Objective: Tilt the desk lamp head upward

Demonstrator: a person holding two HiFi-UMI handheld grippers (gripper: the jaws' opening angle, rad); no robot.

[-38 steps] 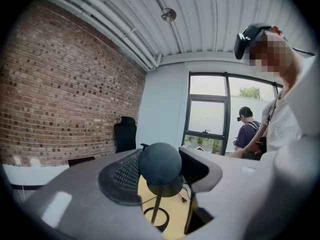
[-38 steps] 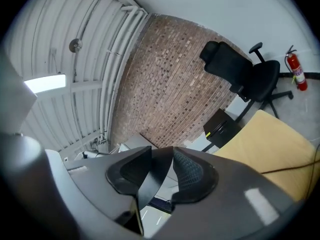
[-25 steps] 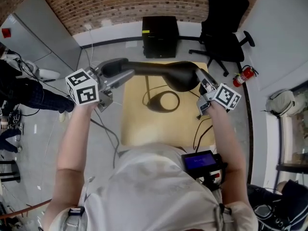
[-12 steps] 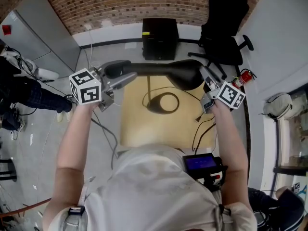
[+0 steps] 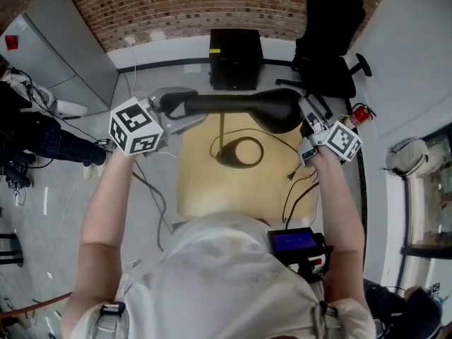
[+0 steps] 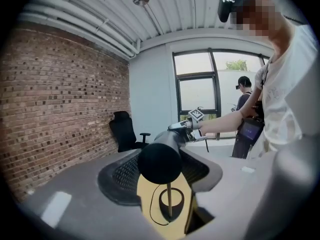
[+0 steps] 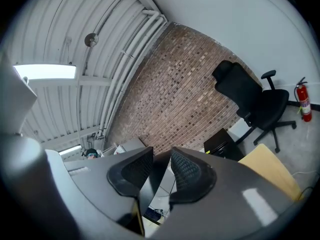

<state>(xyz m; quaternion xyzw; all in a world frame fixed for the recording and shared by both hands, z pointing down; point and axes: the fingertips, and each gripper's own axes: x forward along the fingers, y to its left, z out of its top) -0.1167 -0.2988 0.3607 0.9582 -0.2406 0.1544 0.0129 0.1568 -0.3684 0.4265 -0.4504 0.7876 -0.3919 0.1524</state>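
Observation:
A black desk lamp stands on a small wooden table (image 5: 201, 189), its ring base (image 5: 240, 150) near the table's middle. Its arm (image 5: 226, 103) lies level above the table, and the wide lamp head (image 5: 277, 111) is at the right end. My left gripper (image 5: 185, 111) is shut on the arm's round left end (image 6: 160, 161), which fills the gap between the pads. My right gripper (image 5: 305, 113) has just been closing its jaws on the lamp head's thin edge (image 7: 161, 171), which is now pinched between the pads.
Behind the table stand a black cabinet (image 5: 235, 55) and a black office chair (image 5: 332, 34), with a fire extinguisher (image 5: 359, 113) at the right. A cable (image 5: 296, 182) hangs off the table's right side. Another person (image 6: 244, 91) stands by the window.
The right gripper's jaws have narrowed onto the lamp head. The left gripper has rolled about the arm's end, so its marker cube shows different faces. Both hands stayed about where they were.

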